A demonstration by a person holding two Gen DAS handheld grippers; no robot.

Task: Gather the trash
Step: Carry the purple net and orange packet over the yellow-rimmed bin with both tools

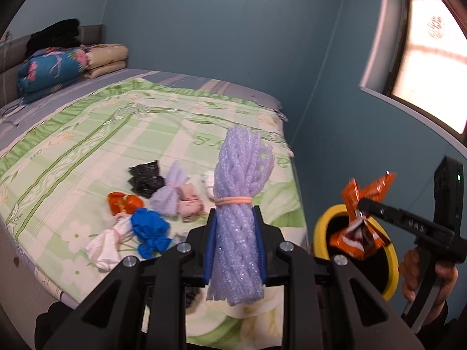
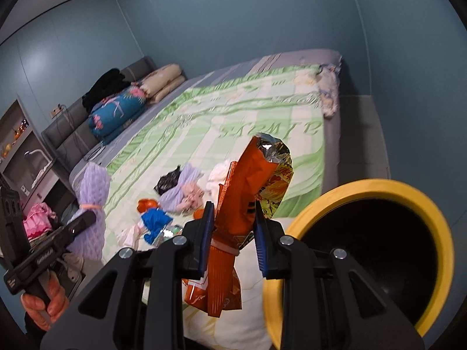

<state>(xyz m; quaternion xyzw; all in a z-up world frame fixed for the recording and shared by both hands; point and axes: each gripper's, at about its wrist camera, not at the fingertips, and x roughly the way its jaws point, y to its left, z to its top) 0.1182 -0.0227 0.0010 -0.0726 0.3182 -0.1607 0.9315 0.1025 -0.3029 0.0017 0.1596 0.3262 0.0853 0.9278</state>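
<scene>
Gripping one purple foam net [image 1: 238,233], left tool [image 1: 235,240]; right tool [image 2: 233,242] clamps one orange wrapper [image 2: 233,233].

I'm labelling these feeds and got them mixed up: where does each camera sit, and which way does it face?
Left wrist: on the left tongs, facing along them over the bed; they clamp a purple net; right tongs and hand at right.
Right wrist: on the right tongs, facing bed and bin; they clamp an orange wrapper; left tongs and hand at left.
Shared: bed, bin, trash pile.
</scene>
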